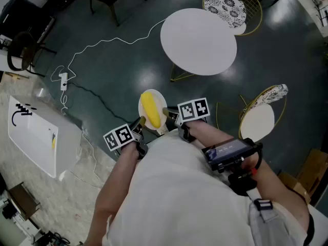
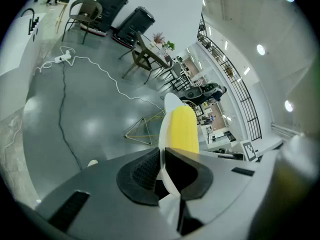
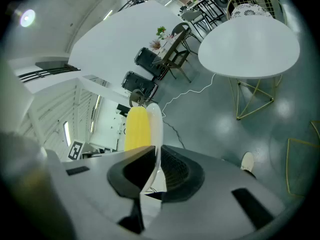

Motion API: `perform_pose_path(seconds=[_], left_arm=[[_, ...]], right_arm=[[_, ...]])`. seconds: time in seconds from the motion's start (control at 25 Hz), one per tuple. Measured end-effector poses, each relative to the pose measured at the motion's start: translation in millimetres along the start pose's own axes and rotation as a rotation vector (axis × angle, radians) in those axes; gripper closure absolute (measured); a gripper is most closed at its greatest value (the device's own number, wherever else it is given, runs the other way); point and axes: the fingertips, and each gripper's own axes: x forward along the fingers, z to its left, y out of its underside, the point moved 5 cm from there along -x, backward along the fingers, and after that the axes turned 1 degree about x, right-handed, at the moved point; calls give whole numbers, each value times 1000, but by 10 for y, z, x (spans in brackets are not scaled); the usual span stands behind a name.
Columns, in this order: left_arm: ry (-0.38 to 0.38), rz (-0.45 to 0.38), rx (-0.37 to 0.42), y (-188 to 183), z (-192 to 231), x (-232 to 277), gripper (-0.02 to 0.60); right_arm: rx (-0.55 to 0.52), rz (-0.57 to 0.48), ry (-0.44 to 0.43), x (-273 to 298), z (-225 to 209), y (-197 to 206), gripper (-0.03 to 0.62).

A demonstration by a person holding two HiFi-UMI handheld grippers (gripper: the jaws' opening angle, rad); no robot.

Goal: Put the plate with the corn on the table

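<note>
Two grippers carry the white plate (image 1: 142, 104) between them, close in front of the person and up over the dark floor (image 1: 118, 65). The left gripper (image 1: 139, 123) pinches the plate's rim on the near left side; in the left gripper view its jaws are pressed onto the thin white edge, which stands on end between the pads. The right gripper (image 1: 169, 114) clamps the rim on the near right side in the same way, its jaws closed on the edge in the right gripper view. A yellow cob of corn (image 1: 150, 109) lies lengthwise on the plate, between the two grippers. The round white table (image 1: 199, 41) stands well apart from the plate, farther ahead and to the right. A gold wire chair with a patterned cushion (image 1: 225, 4) sits just behind the table, and a second gold wire chair (image 1: 259, 119) stands near the person's right arm. A white cable (image 1: 110, 41) trails across the floor on the left.
</note>
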Motion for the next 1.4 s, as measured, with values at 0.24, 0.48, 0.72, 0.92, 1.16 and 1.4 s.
perform_pose_path(seconds=[0.24,0.48,0.72,0.92,1.16,1.4], left_arm=[[-11,-56,-29,119,72,-182,546],[-6,-100,-38,181,68,-268,546],[-2,-135,-57,193,38,-311,546],[-1,-155,-48,162,65,-357,546],[-1,-143,-30,73,43,-297,546],[13,-121,-10,26,49,-221,546]], right_arm=[[-61,27,-28,58,127,97,549],[-95,41,-31,47,209,122,549],[-115,55,-35,40,257,82,549],[-127,51,-48,89,295,62,549],[-107,36,-46,91,263,-13,549],[-85,6,-40,78,225,-33,549]])
